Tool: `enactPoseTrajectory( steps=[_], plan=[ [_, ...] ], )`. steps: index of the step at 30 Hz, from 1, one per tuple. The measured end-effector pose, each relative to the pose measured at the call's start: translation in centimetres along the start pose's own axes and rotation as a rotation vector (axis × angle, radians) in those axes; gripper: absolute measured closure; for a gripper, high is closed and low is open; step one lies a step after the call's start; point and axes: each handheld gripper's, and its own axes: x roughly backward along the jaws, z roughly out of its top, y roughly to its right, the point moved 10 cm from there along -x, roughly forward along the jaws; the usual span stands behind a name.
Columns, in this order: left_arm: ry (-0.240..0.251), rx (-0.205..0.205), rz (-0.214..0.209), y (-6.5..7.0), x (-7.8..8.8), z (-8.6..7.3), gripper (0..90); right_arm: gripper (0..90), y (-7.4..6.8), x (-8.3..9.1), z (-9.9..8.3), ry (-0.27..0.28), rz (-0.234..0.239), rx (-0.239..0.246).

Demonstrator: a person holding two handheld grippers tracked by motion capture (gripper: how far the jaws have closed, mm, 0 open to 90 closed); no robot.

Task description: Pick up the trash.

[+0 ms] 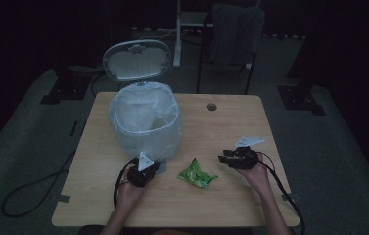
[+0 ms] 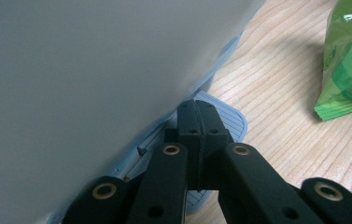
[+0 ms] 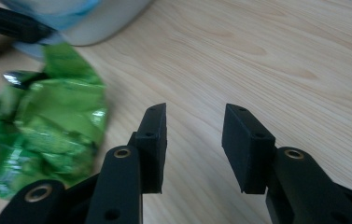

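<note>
A grey pedal bin (image 1: 145,122) with a white liner stands on the wooden table (image 1: 221,127), its lid (image 1: 137,59) raised. My left gripper (image 1: 152,169) is at the bin's foot. Its jaws are shut and empty, and the tips (image 2: 197,116) rest on the ribbed pedal (image 2: 232,122) beside the bin wall (image 2: 94,70). A crumpled green wrapper (image 1: 196,174) lies on the table between my hands, also seen in the left gripper view (image 2: 348,60). My right gripper (image 1: 226,158) is just right of the wrapper (image 3: 47,135). It stands open (image 3: 194,140) over bare wood, with nothing between its jaws.
The bin's base (image 3: 103,23) and the other gripper (image 3: 10,25) are at the top left of the right gripper view. A cable hole (image 1: 211,106) sits near the table's far edge. A chair (image 1: 231,34) stands behind the table. Cables (image 1: 30,188) trail on the floor at left.
</note>
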Motion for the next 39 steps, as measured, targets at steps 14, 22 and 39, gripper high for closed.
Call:
enactPoseTrajectory(
  steps=[14,22,39],
  plan=[
    [0.000,0.004,-0.001,0.0,0.0,0.0,90.0,59.8,-3.0,2.7,0.5,0.031,0.063,0.061],
    [0.000,0.004,-0.001,0.0,0.0,0.0,90.0,58.1,-4.9,3.2,-0.4,0.022,0.104,0.071],
    [-0.001,0.001,0.001,0.0,0.0,0.0,90.0,56.9,-7.2,0.9,-2.8,-0.131,0.179,0.151]
  ],
)
